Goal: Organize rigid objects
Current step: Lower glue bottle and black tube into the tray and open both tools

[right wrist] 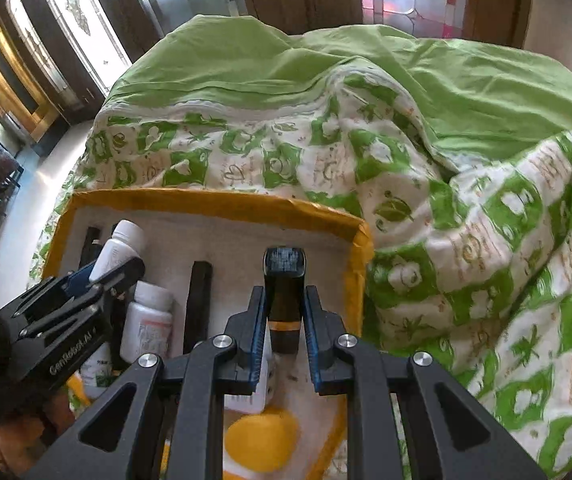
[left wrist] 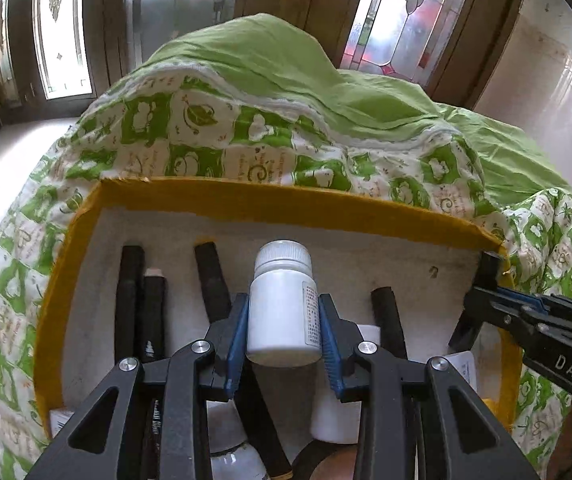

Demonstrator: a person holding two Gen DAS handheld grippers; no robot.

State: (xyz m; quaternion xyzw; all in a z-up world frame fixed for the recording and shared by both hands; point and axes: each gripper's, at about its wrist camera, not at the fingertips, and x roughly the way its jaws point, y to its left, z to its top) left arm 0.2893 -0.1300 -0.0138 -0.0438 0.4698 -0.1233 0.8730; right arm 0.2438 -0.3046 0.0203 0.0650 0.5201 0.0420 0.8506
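My left gripper [left wrist: 283,316] pinches a white plastic screw-cap bottle [left wrist: 283,304]; my right gripper [right wrist: 284,320] clamps a black rectangular marker [right wrist: 284,296], both above the yellow-rimmed white tray [left wrist: 245,196].

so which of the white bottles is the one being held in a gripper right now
The white bottle clamped between the left gripper pads, cap pointing away. The other white bottle sits loose in the yellow-rimmed tray.

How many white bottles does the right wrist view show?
3. One white bottle in the left gripper; a red-labelled bottle just below it; a green-labelled bottle half hidden behind that gripper. More may be hidden.
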